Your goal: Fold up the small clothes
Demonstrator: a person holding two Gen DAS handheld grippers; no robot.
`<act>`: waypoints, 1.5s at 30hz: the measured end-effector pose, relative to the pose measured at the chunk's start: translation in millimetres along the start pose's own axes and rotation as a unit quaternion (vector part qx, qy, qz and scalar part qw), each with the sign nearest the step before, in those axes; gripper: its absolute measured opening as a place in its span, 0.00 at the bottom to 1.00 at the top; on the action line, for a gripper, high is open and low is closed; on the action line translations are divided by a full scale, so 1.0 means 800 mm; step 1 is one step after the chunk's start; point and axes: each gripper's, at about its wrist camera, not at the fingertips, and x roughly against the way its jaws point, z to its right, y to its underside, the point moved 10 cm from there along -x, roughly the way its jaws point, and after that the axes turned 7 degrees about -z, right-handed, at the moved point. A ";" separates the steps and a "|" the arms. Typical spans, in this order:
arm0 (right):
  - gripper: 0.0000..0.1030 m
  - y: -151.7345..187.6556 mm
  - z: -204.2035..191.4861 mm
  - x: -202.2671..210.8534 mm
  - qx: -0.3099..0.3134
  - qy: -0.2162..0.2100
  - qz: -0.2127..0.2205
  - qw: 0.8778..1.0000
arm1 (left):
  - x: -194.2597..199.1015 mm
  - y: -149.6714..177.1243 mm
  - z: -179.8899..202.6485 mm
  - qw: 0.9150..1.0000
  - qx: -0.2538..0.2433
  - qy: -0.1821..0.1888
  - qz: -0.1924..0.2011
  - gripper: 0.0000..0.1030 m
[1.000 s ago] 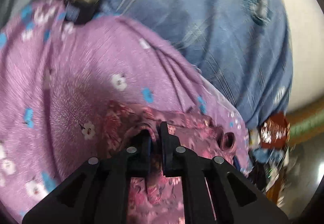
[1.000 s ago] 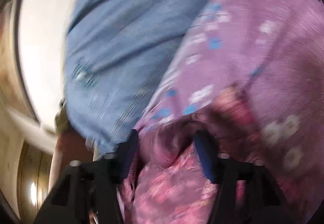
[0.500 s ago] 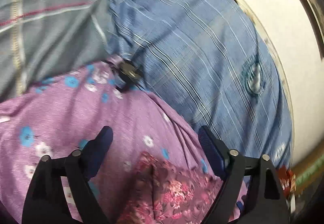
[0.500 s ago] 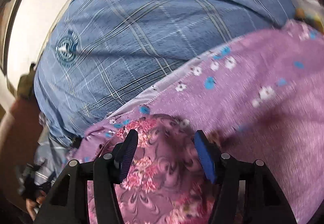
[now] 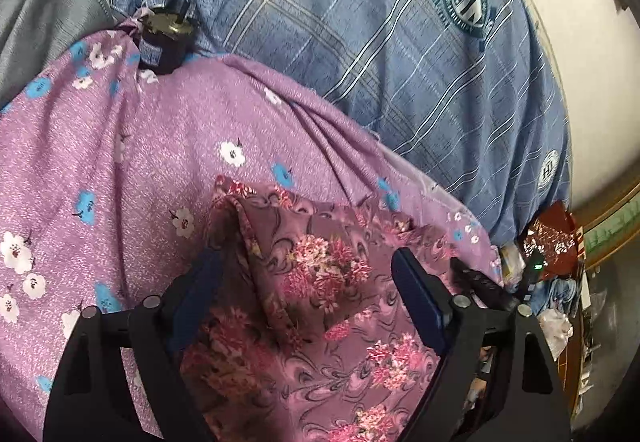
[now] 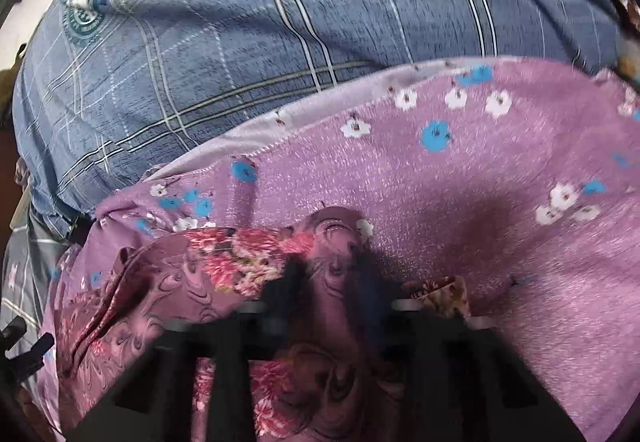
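Observation:
A small mauve garment [image 5: 320,282] with pink flower print lies partly folded on a purple floral cloth [image 5: 140,146]. My left gripper [image 5: 308,274] is open above it, its fingers straddling a raised fold without touching. In the right wrist view the same garment [image 6: 224,262] lies on the purple cloth [image 6: 460,170]. My right gripper [image 6: 332,274] is blurred by motion; its fingers stand close together over a bunched edge of the garment, and I cannot tell whether they pinch it.
A blue plaid sheet [image 5: 380,42] with round emblems covers the bed behind the purple cloth. A dark clip [image 5: 164,38] pins the purple cloth's far corner. A grey blanket [image 5: 48,2] lies at far left. Clutter [image 5: 556,254] sits past the bed's right edge.
My left gripper opened, let go of the garment and pulled back. My right gripper, open half a second ago, has brought its fingers together over the garment's edge.

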 end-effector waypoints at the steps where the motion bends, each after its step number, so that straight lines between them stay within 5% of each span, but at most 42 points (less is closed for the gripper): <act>1: 0.05 0.000 -0.001 0.007 -0.001 -0.001 0.005 1.000 | -0.005 0.000 0.001 1.000 -0.002 0.003 -0.003 0.67; 4: 0.04 -0.001 -0.009 0.035 -0.001 -0.006 0.033 0.999 | -0.024 0.002 0.002 1.000 -0.006 0.004 -0.012 0.35; 7: 0.04 -0.002 -0.017 0.059 0.008 0.000 0.061 0.998 | -0.034 0.000 0.005 1.000 -0.014 -0.012 -0.007 0.13; 11: 0.04 0.001 -0.026 0.087 0.015 0.003 0.093 0.996 | -0.016 -0.015 0.018 0.999 -0.036 -0.006 0.032 0.06; 16: 0.11 0.005 -0.005 0.096 -0.015 -0.006 0.089 0.996 | 0.006 -0.048 0.012 0.995 0.016 0.058 0.079 0.06; 18: 0.27 0.005 0.013 0.095 -0.036 0.015 0.094 0.995 | 0.023 -0.060 -0.003 0.988 0.053 0.075 0.126 0.08; 21: 0.30 0.006 0.032 0.100 -0.066 0.008 0.106 0.992 | 0.053 -0.071 -0.029 0.968 0.115 0.102 0.197 0.49; 22: 0.30 0.005 0.032 0.103 -0.066 0.000 0.110 0.992 | 0.058 -0.073 -0.032 0.966 0.121 0.096 0.206 0.52; 24: 0.30 0.004 0.024 0.109 -0.050 -0.009 0.116 0.992 | 0.055 -0.069 -0.026 0.975 0.103 0.075 0.184 0.52; 26: 0.30 0.004 0.012 0.111 -0.025 -0.015 0.117 0.993 | 0.024 -0.049 -0.012 0.994 0.059 0.011 0.092 0.52; 29: 0.30 0.004 -0.002 0.106 0.000 -0.035 0.097 0.995 | -0.005 -0.011 -0.008 0.998 0.016 -0.053 0.020 0.52; 33: 0.22 0.019 -0.052 0.091 0.052 -0.116 0.026 0.991 | -0.022 0.023 0.007 0.998 -0.018 -0.032 -0.048 0.51; 36: 0.20 0.032 -0.085 0.066 0.091 -0.116 -0.017 0.989 | -0.031 0.029 0.026 0.997 -0.033 0.007 -0.071 0.51; 41: 0.24 0.031 -0.104 -0.010 0.054 -0.095 -0.059 0.992 | -0.082 -0.006 0.029 0.994 0.016 0.077 -0.073 0.51; 45: 0.32 0.020 -0.101 -0.005 0.021 -0.108 -0.018 0.994 | -0.066 -0.071 -0.006 0.991 0.075 0.098 0.049 0.51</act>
